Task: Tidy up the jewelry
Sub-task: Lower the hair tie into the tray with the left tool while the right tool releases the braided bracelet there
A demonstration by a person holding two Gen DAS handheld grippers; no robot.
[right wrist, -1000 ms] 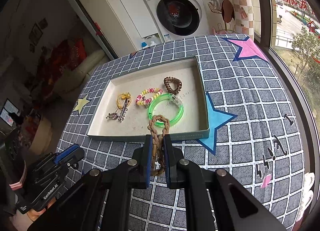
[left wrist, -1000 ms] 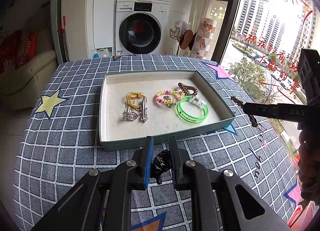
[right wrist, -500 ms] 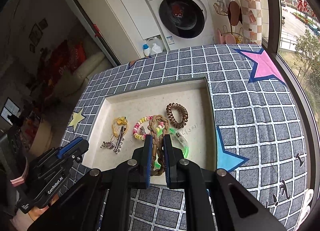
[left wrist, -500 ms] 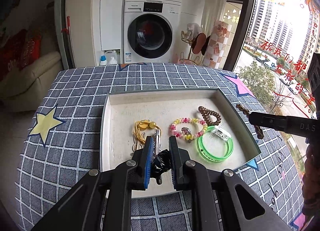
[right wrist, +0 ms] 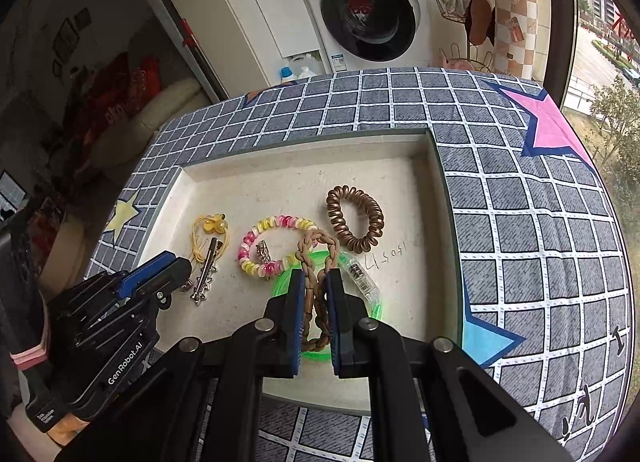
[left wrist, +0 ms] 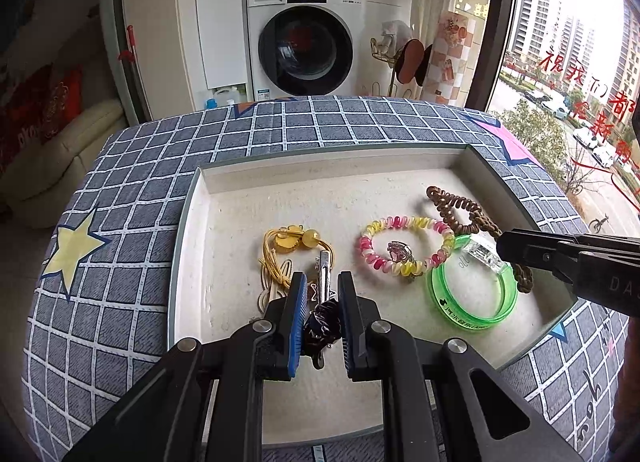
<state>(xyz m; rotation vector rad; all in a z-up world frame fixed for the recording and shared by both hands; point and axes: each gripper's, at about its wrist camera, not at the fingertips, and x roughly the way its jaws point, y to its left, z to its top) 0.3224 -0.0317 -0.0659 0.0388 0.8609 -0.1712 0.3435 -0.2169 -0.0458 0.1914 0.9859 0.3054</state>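
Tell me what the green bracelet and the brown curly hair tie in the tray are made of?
The green bracelet looks like see-through plastic or silicone: light passes through it and its surface is smooth and glossy. The brown curly hair tie looks like shiny coiled plastic, wound like a phone cord, with a metallic bronze sheen.

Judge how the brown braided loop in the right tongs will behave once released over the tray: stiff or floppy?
Probably floppy: the brown braided loop sags and bends around the right tongs instead of holding a ring shape. It looks light, like cord. It should slump flat in the tray rather than roll, perhaps landing across the green bangle.
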